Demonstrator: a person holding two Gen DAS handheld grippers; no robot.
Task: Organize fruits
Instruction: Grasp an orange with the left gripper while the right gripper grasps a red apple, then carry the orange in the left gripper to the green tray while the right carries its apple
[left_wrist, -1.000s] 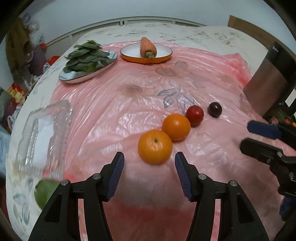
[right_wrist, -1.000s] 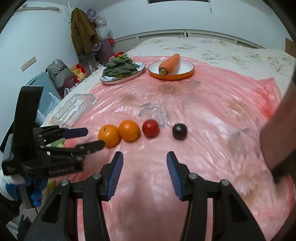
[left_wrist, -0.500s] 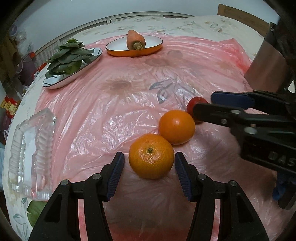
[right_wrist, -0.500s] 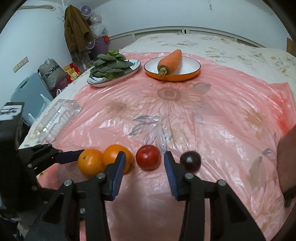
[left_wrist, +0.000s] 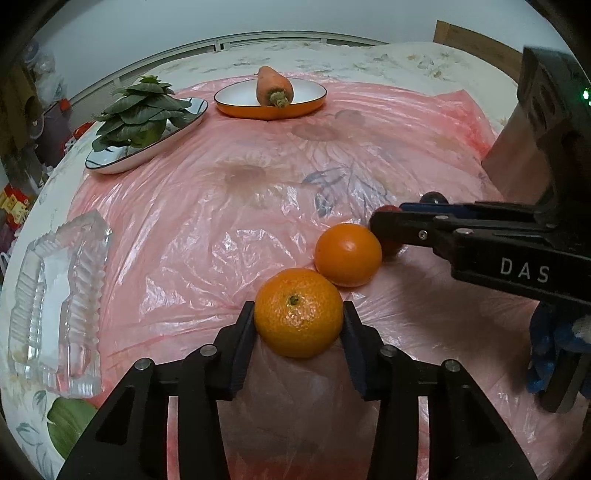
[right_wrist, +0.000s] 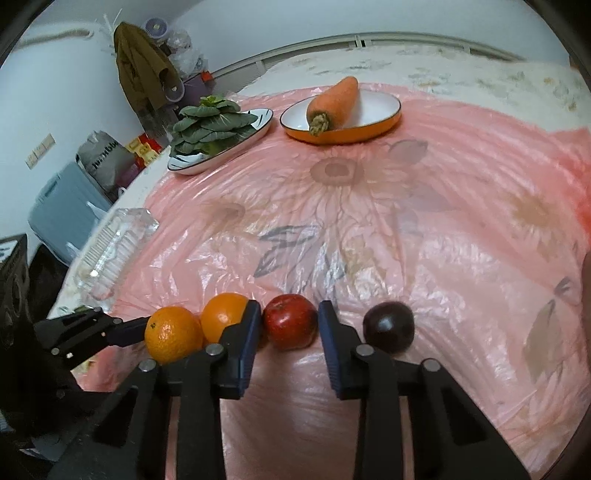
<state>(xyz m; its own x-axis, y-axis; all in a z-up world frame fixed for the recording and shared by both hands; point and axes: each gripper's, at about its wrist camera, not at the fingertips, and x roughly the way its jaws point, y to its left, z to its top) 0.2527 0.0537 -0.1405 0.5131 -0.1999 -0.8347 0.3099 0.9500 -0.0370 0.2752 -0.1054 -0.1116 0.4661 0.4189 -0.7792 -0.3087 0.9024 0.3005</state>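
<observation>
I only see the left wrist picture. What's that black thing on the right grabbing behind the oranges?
Observer: The right hand-held gripper has just closed its jaws on a red apple.
Operator: Anything past the apple?
Observer: A dark fruit lies just right of it, with one finger of the gripper between them.
Operator: Does the apple touch an orange?
Observer: The other finger stands between it and the nearer orange.

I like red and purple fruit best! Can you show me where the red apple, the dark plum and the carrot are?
red apple (right_wrist: 290, 325), right wrist view, middle of its front.
dark plum (right_wrist: 388, 325), right wrist view, middle of its skin.
carrot (right_wrist: 334, 101), right wrist view, middle of its body.
</observation>
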